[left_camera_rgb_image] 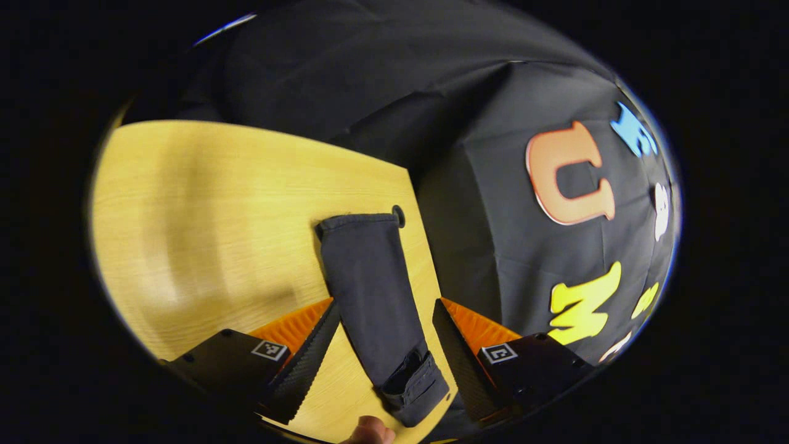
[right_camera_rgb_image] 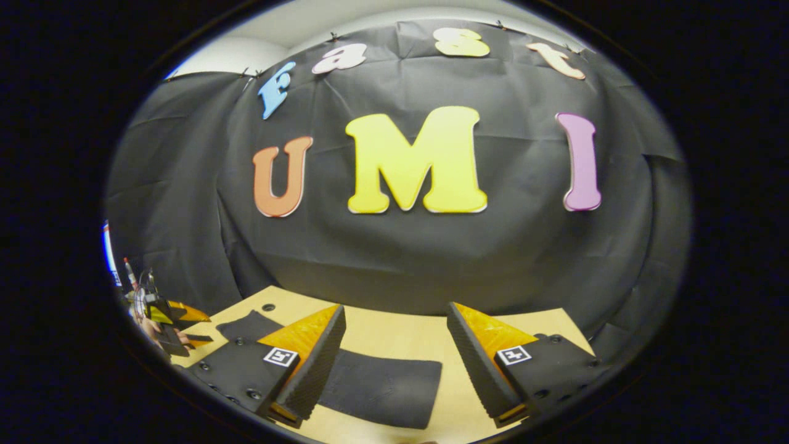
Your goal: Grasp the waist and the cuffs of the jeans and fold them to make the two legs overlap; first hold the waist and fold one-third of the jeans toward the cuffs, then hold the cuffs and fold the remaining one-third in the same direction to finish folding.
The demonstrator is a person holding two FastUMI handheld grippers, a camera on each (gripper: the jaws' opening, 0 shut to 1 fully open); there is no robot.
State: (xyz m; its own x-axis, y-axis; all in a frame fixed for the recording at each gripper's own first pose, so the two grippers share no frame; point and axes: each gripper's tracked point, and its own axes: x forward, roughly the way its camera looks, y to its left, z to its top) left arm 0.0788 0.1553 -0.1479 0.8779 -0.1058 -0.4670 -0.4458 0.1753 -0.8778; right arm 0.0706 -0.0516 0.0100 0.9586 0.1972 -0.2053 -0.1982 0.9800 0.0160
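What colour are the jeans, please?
Dark grey jeans, clearest in the left gripper view.

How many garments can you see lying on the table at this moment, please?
1: a single pair of dark jeans lies lengthwise on the wooden table, ahead of the open left gripper; the right gripper view shows it too, beyond the open right gripper.

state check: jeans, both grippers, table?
jeans: flat on the table, long and narrow, legs apparently overlapped, not held
left gripper: open, fingers either side of the jeans, above them
right gripper: open, holding nothing, above the jeans
table: carries the jeans near its edge
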